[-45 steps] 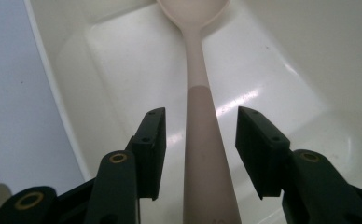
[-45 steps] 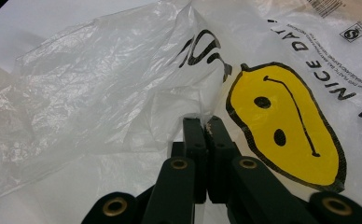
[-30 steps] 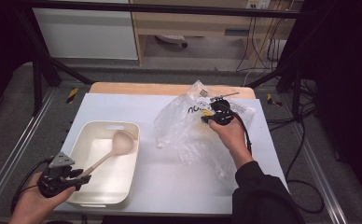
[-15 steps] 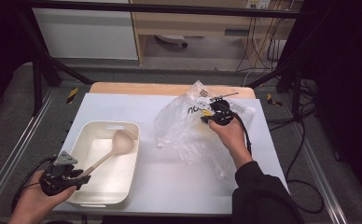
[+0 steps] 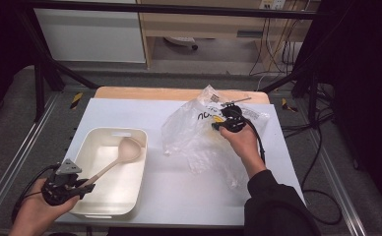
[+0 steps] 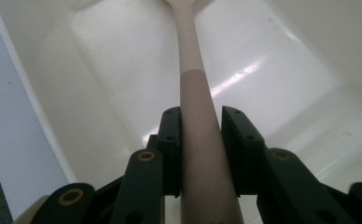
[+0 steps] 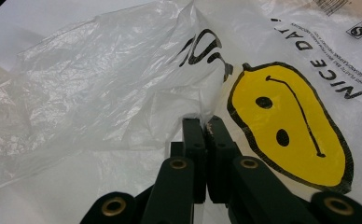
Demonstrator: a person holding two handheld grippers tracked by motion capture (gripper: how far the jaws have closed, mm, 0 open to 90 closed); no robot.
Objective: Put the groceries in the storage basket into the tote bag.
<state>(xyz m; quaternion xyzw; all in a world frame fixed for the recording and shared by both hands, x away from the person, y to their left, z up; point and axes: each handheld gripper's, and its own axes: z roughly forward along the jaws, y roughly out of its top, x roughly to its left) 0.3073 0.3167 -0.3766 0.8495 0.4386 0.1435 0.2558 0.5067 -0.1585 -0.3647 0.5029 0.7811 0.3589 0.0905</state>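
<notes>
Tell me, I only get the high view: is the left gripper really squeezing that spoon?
Observer: Yes. In the left gripper view both jaws of the left gripper press the spoon's handle.
Operator: What's on the bag?
Observer: The plastic bag has a yellow smiley face printed on it.
Operator: Is the right gripper holding the bag?
Observer: Yes, the right gripper is shut on a fold of it.

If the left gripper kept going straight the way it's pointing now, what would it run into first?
The left gripper, shut on the spoon handle, points along it into the white tub. Going on, it would probably meet the tub's floor first, though depth is unclear.
</notes>
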